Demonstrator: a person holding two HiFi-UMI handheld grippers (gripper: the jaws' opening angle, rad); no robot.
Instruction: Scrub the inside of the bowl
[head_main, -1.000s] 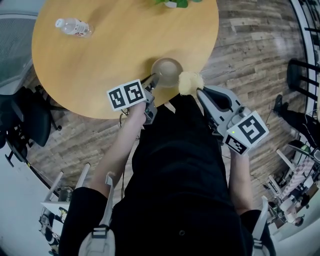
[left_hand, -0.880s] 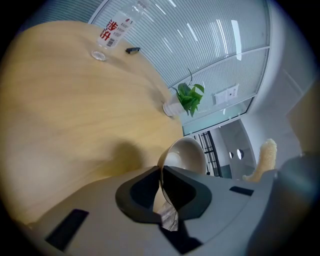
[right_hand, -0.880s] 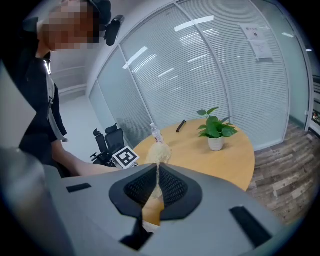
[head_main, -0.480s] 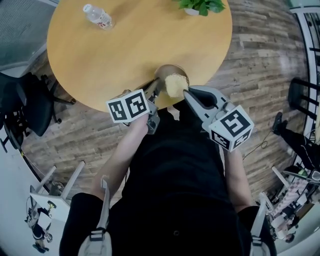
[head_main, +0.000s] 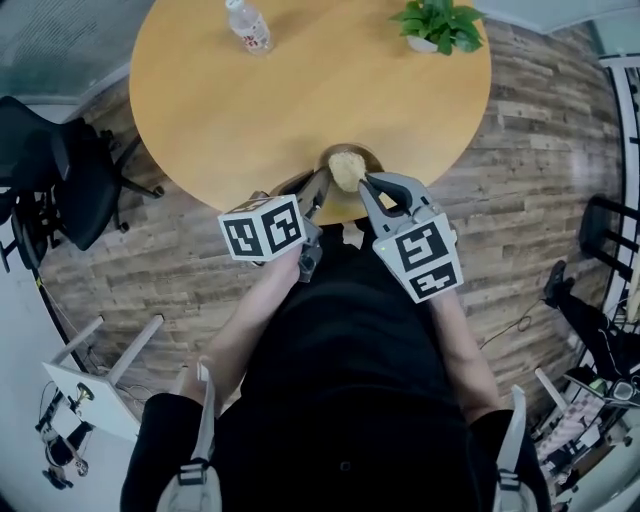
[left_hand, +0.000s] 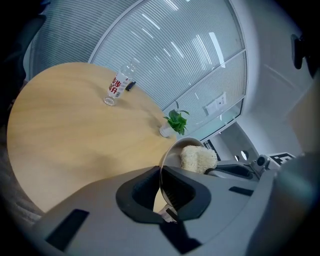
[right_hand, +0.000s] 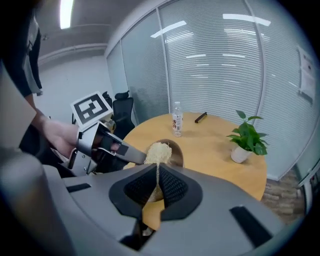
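Note:
A small brown bowl (head_main: 366, 158) sits at the near edge of the round wooden table (head_main: 230, 110). My left gripper (head_main: 322, 183) is shut on the bowl's left rim; in the left gripper view that thin rim (left_hand: 161, 172) runs straight between the jaws. My right gripper (head_main: 362, 184) is shut on a pale yellow loofah scrubber (head_main: 346, 168), which lies inside the bowl. In the right gripper view the scrubber (right_hand: 158, 151) sticks out past the jaws into the bowl (right_hand: 176, 151), with the left gripper (right_hand: 134, 157) clamped just left of it.
A water bottle (head_main: 249, 25) and a small potted plant (head_main: 437, 25) stand at the table's far side, and a dark pen (right_hand: 200, 117) lies near the bottle. A black office chair (head_main: 60, 170) stands left of the table. The floor is wood plank.
The right gripper has carried the scrubber from beside the bowl's right rim into the bowl. The left jaws have closed on the rim. The head view has shifted toward the table.

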